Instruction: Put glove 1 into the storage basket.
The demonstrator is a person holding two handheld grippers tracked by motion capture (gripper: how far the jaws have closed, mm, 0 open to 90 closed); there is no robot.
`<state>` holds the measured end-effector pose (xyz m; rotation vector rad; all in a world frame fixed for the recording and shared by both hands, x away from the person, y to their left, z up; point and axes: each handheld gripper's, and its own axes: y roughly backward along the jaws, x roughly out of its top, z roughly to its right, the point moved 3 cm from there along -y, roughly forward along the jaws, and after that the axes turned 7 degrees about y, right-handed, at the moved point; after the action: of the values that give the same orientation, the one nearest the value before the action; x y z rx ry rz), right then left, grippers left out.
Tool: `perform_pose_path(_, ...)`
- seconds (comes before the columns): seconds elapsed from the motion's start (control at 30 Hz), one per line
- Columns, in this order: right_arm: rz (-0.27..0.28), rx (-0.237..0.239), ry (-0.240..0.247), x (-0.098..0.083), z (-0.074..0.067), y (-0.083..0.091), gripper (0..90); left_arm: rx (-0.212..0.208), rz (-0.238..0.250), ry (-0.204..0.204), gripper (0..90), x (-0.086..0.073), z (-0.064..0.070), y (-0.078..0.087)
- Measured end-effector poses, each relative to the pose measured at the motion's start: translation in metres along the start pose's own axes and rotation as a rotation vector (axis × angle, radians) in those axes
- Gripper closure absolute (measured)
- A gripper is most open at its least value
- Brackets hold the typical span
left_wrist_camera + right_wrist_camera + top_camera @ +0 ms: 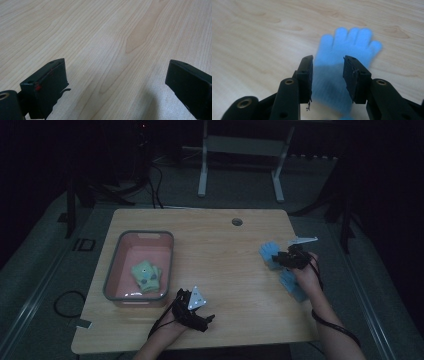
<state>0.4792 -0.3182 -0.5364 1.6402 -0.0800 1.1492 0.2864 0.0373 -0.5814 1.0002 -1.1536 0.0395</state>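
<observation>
A light blue glove (269, 251) (352, 42) lies flat at the table's right side, fingers pointing away from my right gripper. The right gripper (280, 259) (328, 60) hangs just over the glove's cuff, its jaws partly apart on either side of the cuff, and the pads do not press on the fabric. A second blue glove (292, 286) lies under the right hand, partly covered. Near the front edge my left gripper (207, 320) (116, 63) rests low over bare wood, jaws wide apart with nothing between them.
A grey-rimmed pink tub (112, 270) stands at the table's left and holds folded green gloves (146, 276). The wooden table (225, 265) has a cable hole (237, 222) near its far edge. A white desk frame (202, 180) stands on the floor behind.
</observation>
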Motion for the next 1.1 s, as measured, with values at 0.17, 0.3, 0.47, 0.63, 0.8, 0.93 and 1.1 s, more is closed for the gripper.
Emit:
perform_pose_path(0.17,-0.021,-0.044,0.012,0.006,0.006,-0.013,59.4,-0.008,-0.003,0.011,4.2,-0.001,-0.001,-0.001)
perform_pose_path(0.3,-0.036,-0.052,0.001,0.007,0.011,-0.020,58.6,-0.016,-0.003,0.008,4.2,-0.001,-0.001,-0.001)
perform_pose_path(0.47,-0.054,-0.058,-0.012,0.002,0.013,-0.032,56.3,-0.030,0.000,0.014,4.2,-0.002,0.000,0.000)
perform_pose_path(0.63,-0.071,-0.086,0.027,-0.002,0.010,-0.039,61.2,-0.027,0.003,0.012,4.2,-0.002,-0.001,0.001)
perform_pose_path(0.8,-0.070,-0.092,0.008,-0.003,0.005,-0.040,76.3,-0.027,0.000,0.014,4.2,-0.004,-0.002,0.000)
perform_pose_path(0.93,-0.083,-0.110,0.012,-0.001,0.001,-0.041,80.2,-0.028,0.001,0.014,4.2,-0.004,-0.003,0.000)
perform_pose_path(1.1,-0.090,-0.110,-0.024,0.002,0.000,-0.039,83.3,-0.027,0.000,0.013,4.2,-0.004,-0.002,0.000)
